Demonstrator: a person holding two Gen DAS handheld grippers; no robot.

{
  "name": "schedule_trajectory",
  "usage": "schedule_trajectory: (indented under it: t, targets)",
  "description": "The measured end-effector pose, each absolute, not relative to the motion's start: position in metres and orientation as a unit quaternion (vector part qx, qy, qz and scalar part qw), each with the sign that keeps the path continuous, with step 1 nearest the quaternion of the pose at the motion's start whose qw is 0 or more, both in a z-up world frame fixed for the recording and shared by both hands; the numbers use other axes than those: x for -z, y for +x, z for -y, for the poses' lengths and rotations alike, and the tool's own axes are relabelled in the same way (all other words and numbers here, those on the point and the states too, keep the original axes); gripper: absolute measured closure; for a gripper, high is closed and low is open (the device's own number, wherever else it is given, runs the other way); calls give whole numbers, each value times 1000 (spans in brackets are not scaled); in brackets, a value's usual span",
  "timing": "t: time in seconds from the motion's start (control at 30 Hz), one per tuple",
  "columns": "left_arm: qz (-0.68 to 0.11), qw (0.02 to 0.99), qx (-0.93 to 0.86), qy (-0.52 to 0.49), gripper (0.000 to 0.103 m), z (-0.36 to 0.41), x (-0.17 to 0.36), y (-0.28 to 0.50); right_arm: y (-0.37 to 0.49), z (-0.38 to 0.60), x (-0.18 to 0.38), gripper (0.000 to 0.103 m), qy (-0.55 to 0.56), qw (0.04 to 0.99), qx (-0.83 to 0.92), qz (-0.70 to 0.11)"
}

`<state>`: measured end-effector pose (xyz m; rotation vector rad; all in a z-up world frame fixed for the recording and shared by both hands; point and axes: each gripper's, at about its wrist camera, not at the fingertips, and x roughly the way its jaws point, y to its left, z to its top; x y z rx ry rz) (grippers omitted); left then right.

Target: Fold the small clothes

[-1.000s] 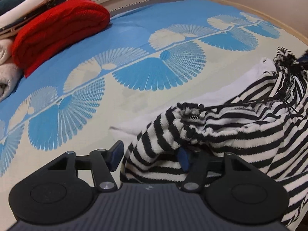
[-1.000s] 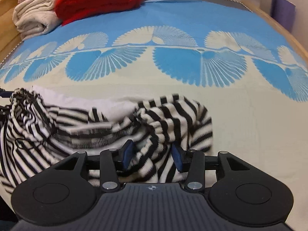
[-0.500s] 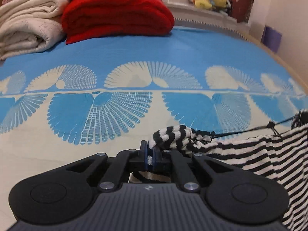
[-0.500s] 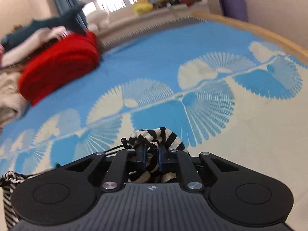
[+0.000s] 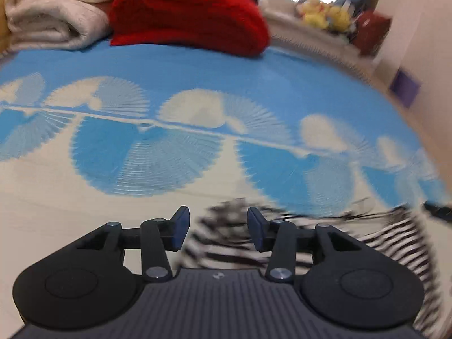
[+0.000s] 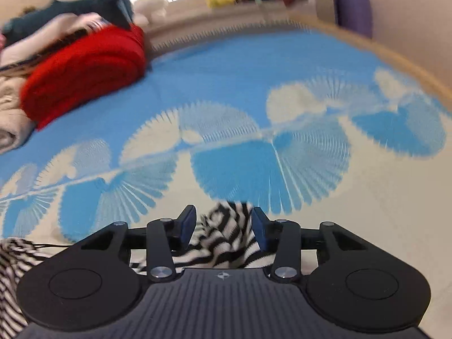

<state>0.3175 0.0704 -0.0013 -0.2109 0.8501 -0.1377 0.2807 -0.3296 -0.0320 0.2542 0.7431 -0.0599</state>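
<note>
— Where do you stand with the fold?

— Your left gripper (image 5: 216, 227) has its jaws wide apart, with a bunched corner of the striped garment (image 5: 223, 243) lying loose between them, gripped by nothing. The cloth runs rightward, blurred, along the near edge of the bed (image 5: 197, 79).

— And your right?

— Your right gripper (image 6: 223, 223) is spread wide too, the other bunched corner sitting between its fingers. I'd judge the garment is laid out at best; no finished fold shows, so most of the folding is left to you.
</note>
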Motion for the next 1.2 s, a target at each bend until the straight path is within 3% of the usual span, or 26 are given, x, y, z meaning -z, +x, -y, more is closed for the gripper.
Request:
schedule_trajectory:
  t: [0.1, 0.3, 0.37, 0.43, 0.47, 0.5, 0.6, 0.7, 0.83, 0.97, 1.03, 1.1, 1.2]
  targets:
    - [-438, 882, 147, -96, 54, -41, 10, 319, 275, 315, 37, 55, 145, 904, -67, -396]
    - [-479, 863, 158, 4, 54, 6, 41, 321, 283, 261, 73, 55, 8, 878, -120, -463]
    - [-485, 860, 158, 14, 54, 12, 49, 323, 287, 258, 76, 62, 2, 874, -109, -473]
    - [-473, 866, 158, 34, 71, 16, 49, 325, 292, 256, 75, 89, 6, 876, -108, -471]
    - [-469, 868, 159, 39, 94, 16, 50, 326, 294, 255, 74, 93, 12, 878, -109, -467]
    - [-465, 870, 159, 41, 99, 16, 49, 328, 297, 256, 72, 97, 20, 881, -105, -461]
    - [-416, 900, 130, 17, 100, 6, 31, 333, 300, 265, 60, 99, 58, 909, -75, -406]
    - [-367, 922, 113, -44, 101, -9, 13, 334, 298, 267, 43, 98, 78, 934, -57, -345]
    - [-464, 880, 100, -10, 95, 2, 47, 347, 318, 260, 84, 95, 72, 883, -50, -461]
    - [-439, 892, 107, -12, 82, -4, 24, 337, 313, 261, 78, 89, 58, 881, -38, -467]
    - [-427, 896, 114, -38, 76, -18, 9, 329, 304, 273, 55, 72, 81, 893, -33, -441]
    - [-428, 894, 123, -43, 76, -26, -1, 321, 291, 289, 37, 65, 98, 900, -32, -423]
    - [-440, 888, 126, -25, 76, -38, -8, 310, 268, 327, 18, 62, 118, 904, -22, -411]
